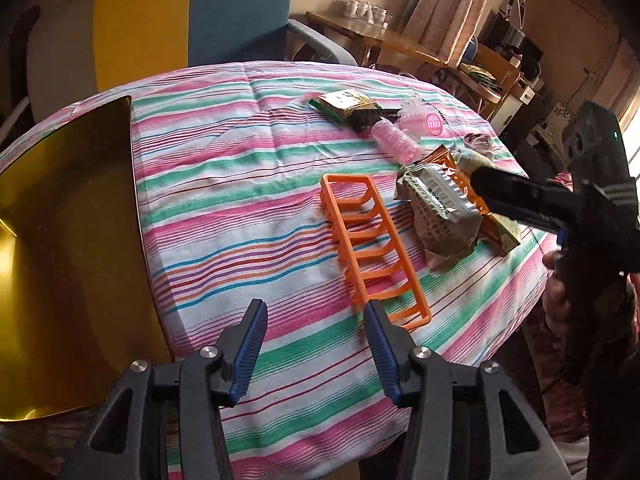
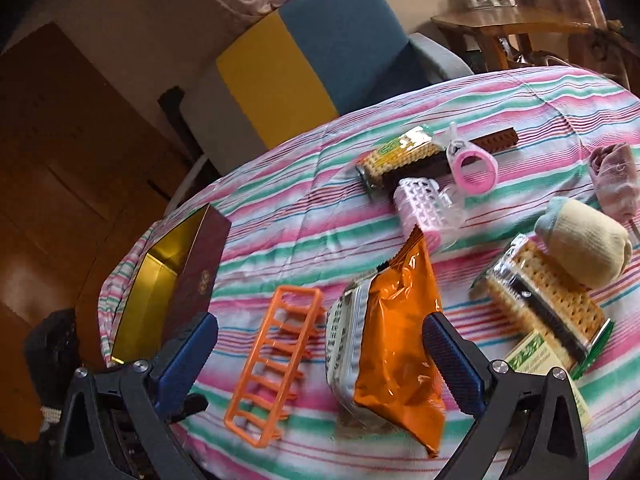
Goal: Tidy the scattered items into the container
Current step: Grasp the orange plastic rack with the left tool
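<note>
While your left claw hangs over the striped cloth on the bench, its blue pads stand partly apart with nothing between them; the near end of the orange rack lies just past the right pad. Your right claw is spread wide above the orange packet, and its pads do not press on it. That packet lies partly over a silver packet whose print is too blurred to read. You have the box at the bench's left edge, open, gold inside, dark red outside with a small gold emblem on its wall that cannot be read. To the right lies a cracker pack with a green-and-white label, writing blurred, and a cream sock touching its far end. Farther back sit a pink curler, a second cracker pack, a brown brick, a pink ring-shaped thing and a rolled mauve cloth. In the left view your hand grips the right tool.
</note>
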{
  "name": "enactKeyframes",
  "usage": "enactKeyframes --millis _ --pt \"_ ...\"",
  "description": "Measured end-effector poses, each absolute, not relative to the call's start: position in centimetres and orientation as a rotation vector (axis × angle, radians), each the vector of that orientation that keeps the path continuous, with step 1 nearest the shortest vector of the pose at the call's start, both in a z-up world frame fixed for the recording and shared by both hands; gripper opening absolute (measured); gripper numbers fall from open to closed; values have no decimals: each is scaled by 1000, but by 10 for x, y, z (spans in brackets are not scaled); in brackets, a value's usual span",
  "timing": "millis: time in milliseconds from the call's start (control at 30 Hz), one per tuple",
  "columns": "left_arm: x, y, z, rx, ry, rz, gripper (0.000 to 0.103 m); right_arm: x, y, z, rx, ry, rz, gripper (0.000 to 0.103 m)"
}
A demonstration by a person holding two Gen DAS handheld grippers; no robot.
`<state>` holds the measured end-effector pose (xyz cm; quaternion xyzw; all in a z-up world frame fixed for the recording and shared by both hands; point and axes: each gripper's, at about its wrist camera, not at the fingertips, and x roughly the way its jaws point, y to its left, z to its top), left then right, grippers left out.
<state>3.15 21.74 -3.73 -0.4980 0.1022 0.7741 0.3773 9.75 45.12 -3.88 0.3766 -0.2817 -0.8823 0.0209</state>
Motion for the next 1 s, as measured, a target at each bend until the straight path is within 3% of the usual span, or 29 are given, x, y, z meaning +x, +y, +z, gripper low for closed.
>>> enactKeyframes --millis 233,767,1000 --pt "27 247 -31 -1256 238 1931 55 147 447 -38 1121 -979 -2786 103" --pt "15 311 -61 -1286 415 1945 55 164 426 -72 1385 -731 -2904 103" --pt "10 307 -76 -1307 392 1929 58 163 428 -81 1375 -774 -2956 103"
